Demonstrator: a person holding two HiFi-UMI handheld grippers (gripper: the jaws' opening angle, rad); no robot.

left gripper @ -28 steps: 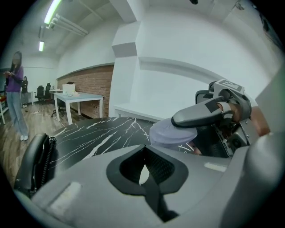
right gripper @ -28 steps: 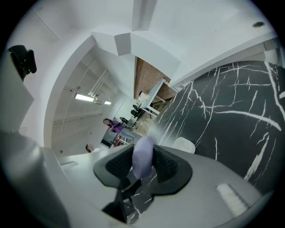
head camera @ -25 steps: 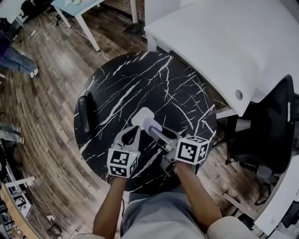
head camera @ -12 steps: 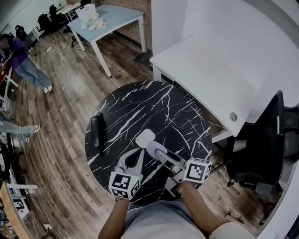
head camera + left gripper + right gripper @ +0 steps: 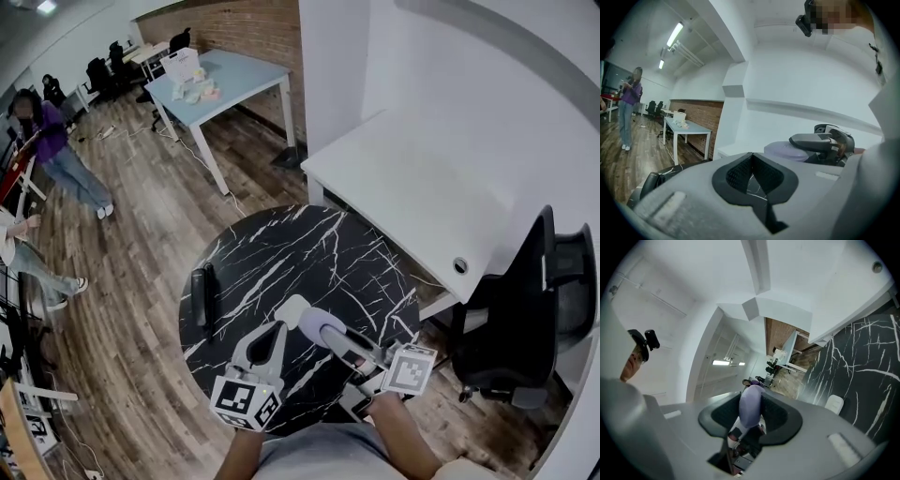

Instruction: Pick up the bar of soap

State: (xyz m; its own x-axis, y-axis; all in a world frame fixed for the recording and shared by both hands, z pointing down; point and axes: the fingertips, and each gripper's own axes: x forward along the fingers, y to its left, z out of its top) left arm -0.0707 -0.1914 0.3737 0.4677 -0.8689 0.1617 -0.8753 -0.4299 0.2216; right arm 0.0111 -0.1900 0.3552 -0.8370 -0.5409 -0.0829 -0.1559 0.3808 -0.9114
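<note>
Round black marble table (image 5: 328,248). Right gripper (image 5: 330,335), from 5 o'clock: clamped on the lilac bar of soap (image 5: 314,323), held clear above table centre. Left gripper (image 5: 277,328), from 7 o'clock: jaws together, empty. Black oblong object (image 5: 200,284), 9 o'clock rim. White dish (image 5: 291,307), centre.

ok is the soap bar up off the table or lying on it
Off the table: the lavender soap bar is clamped in the right tool, and the left gripper view shows it in mid-air.

Grey left hand-held gripper (image 5: 278,327) and right hand-held gripper (image 5: 328,334) bear marker-printed cubes (image 5: 246,403).
</note>
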